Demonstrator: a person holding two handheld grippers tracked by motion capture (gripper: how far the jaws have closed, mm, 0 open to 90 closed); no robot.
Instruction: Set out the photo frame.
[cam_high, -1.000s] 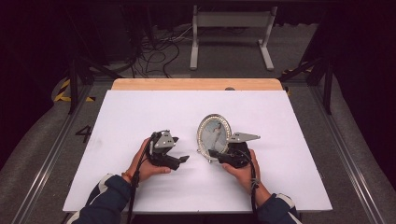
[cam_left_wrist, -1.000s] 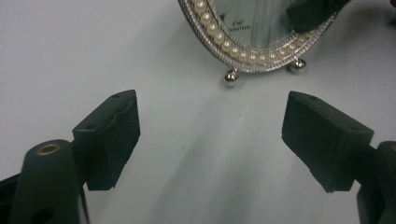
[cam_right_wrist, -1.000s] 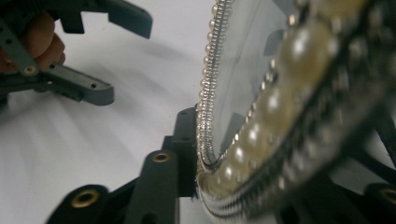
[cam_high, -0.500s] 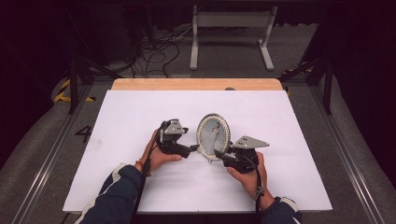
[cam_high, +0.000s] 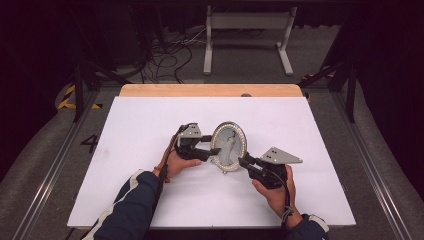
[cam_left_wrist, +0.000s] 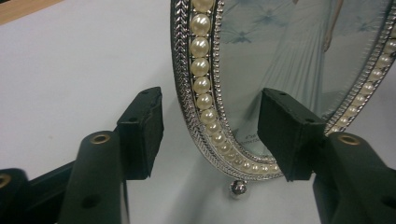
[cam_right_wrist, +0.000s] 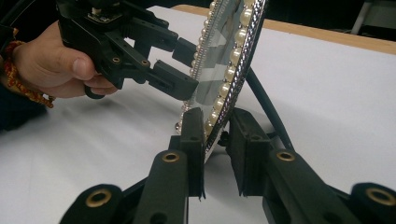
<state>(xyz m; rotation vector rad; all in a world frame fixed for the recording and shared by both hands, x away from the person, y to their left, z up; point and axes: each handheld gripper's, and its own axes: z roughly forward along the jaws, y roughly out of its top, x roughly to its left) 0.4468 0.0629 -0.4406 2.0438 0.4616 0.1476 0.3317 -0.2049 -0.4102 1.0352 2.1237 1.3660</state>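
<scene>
I am in the step of taking the oval picture frame (cam_high: 229, 147), which stands upright near the middle of the white table (cam_high: 125, 130). My right gripper (cam_right_wrist: 215, 147) has its jaws narrow around the lower rim of the frame, pearls between the pads (it looks like a grip, though a small gap shows on one side). My left gripper (cam_left_wrist: 210, 135) is wide, its jaws on both sides of the frame edge, not touching. I judge the next move asks me to close the left one gently and squarely on the rim, because the frame could tip.
</scene>
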